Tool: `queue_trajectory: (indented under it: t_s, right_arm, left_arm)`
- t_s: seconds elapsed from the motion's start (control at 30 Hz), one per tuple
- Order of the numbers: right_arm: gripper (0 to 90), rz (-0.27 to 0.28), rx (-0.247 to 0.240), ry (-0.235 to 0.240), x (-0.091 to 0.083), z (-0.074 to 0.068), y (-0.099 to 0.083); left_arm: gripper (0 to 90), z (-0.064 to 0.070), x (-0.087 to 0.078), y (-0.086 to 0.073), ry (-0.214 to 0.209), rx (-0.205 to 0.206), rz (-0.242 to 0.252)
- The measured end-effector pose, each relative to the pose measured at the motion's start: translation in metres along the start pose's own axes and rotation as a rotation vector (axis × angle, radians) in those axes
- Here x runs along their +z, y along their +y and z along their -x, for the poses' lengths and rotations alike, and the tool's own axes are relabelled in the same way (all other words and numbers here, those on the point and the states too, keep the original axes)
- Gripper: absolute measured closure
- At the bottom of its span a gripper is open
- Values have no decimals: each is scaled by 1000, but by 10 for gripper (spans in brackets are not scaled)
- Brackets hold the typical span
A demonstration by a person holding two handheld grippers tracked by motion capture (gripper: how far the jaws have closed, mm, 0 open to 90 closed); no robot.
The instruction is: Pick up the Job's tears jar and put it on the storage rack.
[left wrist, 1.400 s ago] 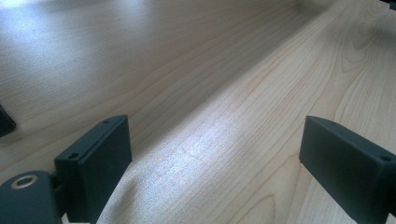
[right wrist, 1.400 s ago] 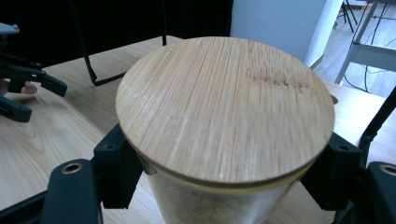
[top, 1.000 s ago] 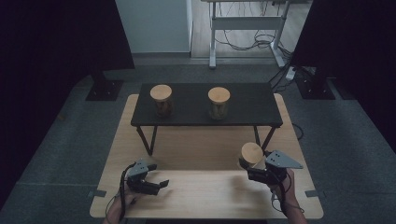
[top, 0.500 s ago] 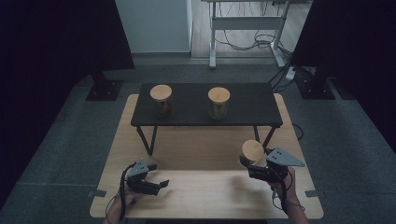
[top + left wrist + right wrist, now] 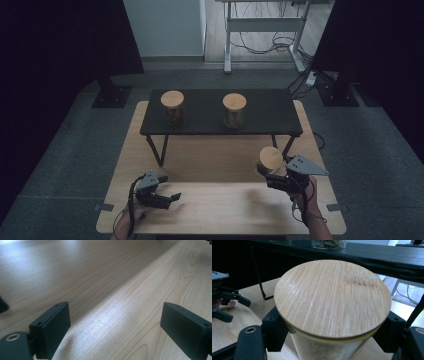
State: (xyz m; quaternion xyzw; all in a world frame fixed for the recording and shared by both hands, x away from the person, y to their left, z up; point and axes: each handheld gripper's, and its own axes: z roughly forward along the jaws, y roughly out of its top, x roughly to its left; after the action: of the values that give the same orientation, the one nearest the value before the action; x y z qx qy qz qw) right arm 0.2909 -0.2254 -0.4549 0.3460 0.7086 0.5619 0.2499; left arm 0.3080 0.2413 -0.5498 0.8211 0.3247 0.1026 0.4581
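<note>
Right fingers [image 5: 274,332] clamped the glass jar [image 5: 332,315] just under its bamboo lid, one pad each side of the glass. Right gripper [image 5: 276,175] held it above the near right part of the desk [image 5: 220,205], jar tilted a bit toward the camera, close in front of the black shelf [image 5: 265,112]. Leafy contents visible through the glass; fill level unclear.

Risks, as judged: grip sat high on smooth glass, right beneath the lid rim, so the jar could slide down or swing if the wrist turned quickly. Lid looked only seated, so more tilt might let it shift or come off. Shelf edge [image 5: 362,257] sat close above and ahead; lifting too shallow could clip the lid on it. Two other jars, one left [image 5: 172,106] and one right [image 5: 234,109], already stood on the shelf; a careless placement could knock the right one.

Left gripper [image 5: 155,194] rested low over the near left desk, fingers [image 5: 50,327] spread wide, holding nothing, well apart from the jar.
</note>
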Motion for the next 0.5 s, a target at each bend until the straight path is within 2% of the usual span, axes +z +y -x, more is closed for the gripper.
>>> queue_trajectory:
  t_s: [0.5]
  right_arm:
    - [250,17,2,-7,-1,4,9]
  left_arm:
    - [87,0,0,0,0,0,0]
